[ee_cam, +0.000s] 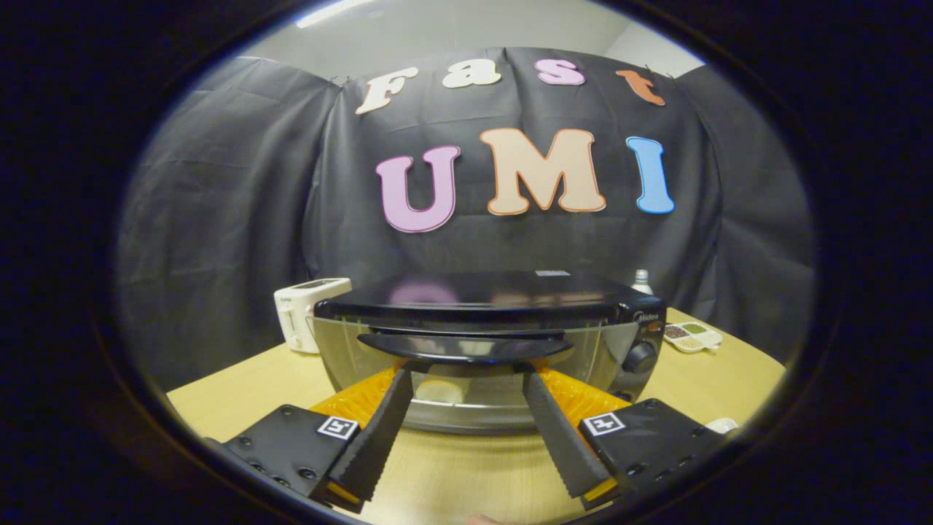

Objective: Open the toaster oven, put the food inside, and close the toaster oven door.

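Observation:
A black toaster oven (503,292) stands on the wooden table (240,394) straight ahead of me. Its glass door (598,357) faces me, with a dark bar handle (466,348) across the top. The door looks shut or nearly so; I cannot tell which. Through the glass I see a pale piece of food (439,391) inside, with orange patches on either side low on the door. My gripper (466,373) is open, its two fingertips (405,378) reaching up to the underside of the handle, one near each end. Nothing is held between them.
A white toaster (302,313) stands left of the oven. To the right lies a white divided dish (692,337) of dark and green bits, with a bottle top (641,280) behind the oven's corner. The oven's knob (641,357) sits beside the door. Bare table lies under my fingers.

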